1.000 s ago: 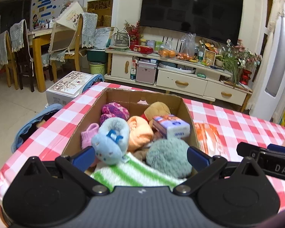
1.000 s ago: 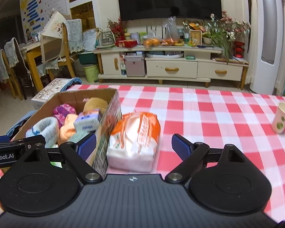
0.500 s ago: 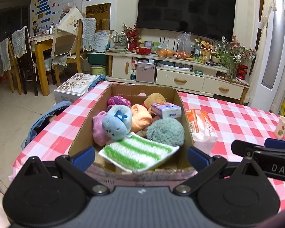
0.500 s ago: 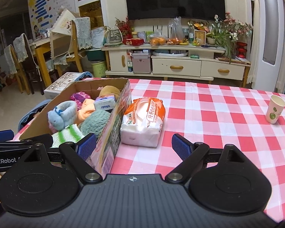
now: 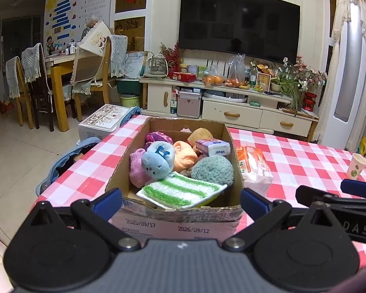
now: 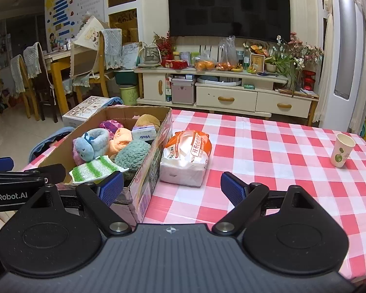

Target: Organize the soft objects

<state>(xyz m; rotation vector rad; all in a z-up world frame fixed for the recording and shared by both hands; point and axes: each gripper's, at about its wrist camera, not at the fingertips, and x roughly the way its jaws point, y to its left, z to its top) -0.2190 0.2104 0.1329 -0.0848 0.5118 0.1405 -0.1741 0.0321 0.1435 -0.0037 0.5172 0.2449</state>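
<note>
Cardboard box sits on the red-and-white checked tablecloth, packed with soft things: a green-and-white striped cloth at the near end, a teal fluffy ball beside it, a blue plush slipper on the left over a pink sock, an orange knit bundle in the middle, a purple knit piece and a tan item toward the far wall, and a small tissue packet resting on top.

Left gripper hangs at the box's near wall, its blue-padded fingers spread wide and holding nothing — one pad sits just outside the near left corner, the other just outside the near right corner, so the wall lies between them. The striped cloth lies just beyond the fingertips, inside the box.

Right gripper is also spread wide and empty. Its left pad is close against the box's near right corner; its right pad hovers above bare tablecloth. Ahead of the gap lies an orange-and-white tissue pack, on the cloth just beside the box's right wall — whether it touches the wall is unclear. A paper cup stands upright well apart, toward the table's far right edge.
</note>
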